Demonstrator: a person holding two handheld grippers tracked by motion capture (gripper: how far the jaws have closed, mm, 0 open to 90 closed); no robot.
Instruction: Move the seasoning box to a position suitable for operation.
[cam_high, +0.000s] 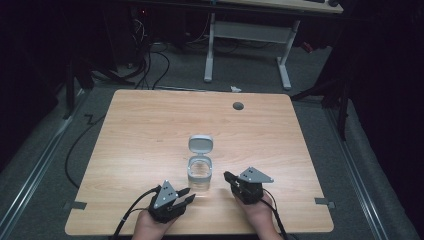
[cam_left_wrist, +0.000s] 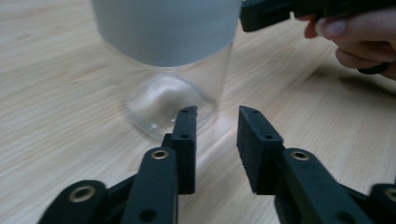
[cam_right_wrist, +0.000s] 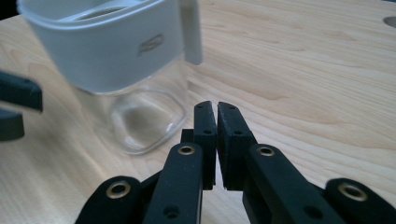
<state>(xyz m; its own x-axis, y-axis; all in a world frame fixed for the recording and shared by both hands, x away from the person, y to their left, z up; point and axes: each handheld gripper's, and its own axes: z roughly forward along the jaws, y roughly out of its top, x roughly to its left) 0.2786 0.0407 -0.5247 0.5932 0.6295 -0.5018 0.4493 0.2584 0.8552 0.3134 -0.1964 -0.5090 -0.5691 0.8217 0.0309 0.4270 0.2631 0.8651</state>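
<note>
Item 1, my left gripper (cam_left_wrist: 215, 119): jaws standing narrowly apart, nothing between them, low over the table (cam_high: 150, 125) at its near edge. It points at the base of the jar, just short of the glass.

Item 2, my right gripper (cam_right_wrist: 217, 109): jaws pressed nearly together, only a slit between the pads, holding nothing. It sits just right of the jar, aimed at its lower corner.

Item 3, the jar (cam_high: 200, 172): clear glass body, pale grey collar around the top, standing upright between my 2 grippers, near the front middle of the table. Appears empty.

Item 4, the lid (cam_high: 200, 143): grey, hinged at the far side of the collar, standing open and tilted back.

Item 5, a grey grommet (cam_high: 238, 105): far right of the table, well apart from the work.

Handling note: I judge the step in hand to be closing in on the jar. To do it well, I should spread the left jaws wider and take the grey collar, not the slick glass, to steady it upright. Then the right gripper can tip the lid forward without pushing the jar across the wood.
</note>
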